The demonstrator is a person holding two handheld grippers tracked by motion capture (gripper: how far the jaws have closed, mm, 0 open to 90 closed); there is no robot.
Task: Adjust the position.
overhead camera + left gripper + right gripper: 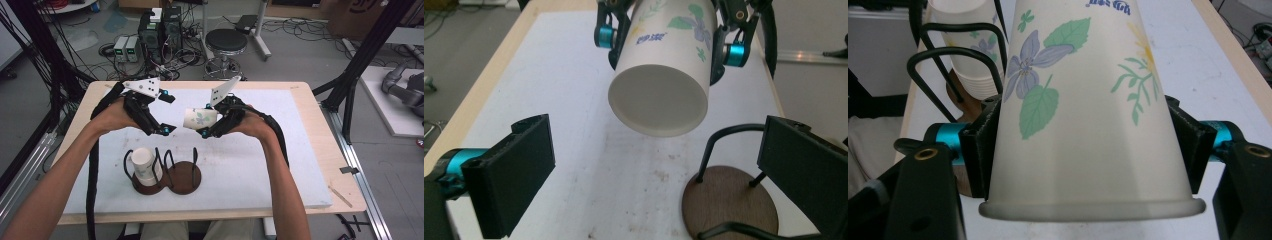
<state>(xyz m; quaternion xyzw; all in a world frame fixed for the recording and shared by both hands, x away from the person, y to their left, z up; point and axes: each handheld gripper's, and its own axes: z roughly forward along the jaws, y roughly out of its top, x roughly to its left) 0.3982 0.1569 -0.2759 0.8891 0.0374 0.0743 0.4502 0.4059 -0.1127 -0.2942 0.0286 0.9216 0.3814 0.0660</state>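
Observation:
A white paper cup (196, 118) printed with flowers lies sideways in the air above the table, and my right gripper (205, 121) is shut on it. The right gripper view has the cup (1083, 100) pinched near its rim between both jaws (1088, 145). My left gripper (167, 114) stands open just left of the cup, facing its base. From the left gripper view the cup's bottom (658, 97) points at the camera, with my open left gripper (656, 170) holding nothing.
A black wire cup rack on a brown wooden base (181, 179) stands near the table's front, with a stack of cups (144, 164) in its left slot. A white mat (280, 150) covers the wooden table. A stool (226, 42) and computers stand beyond.

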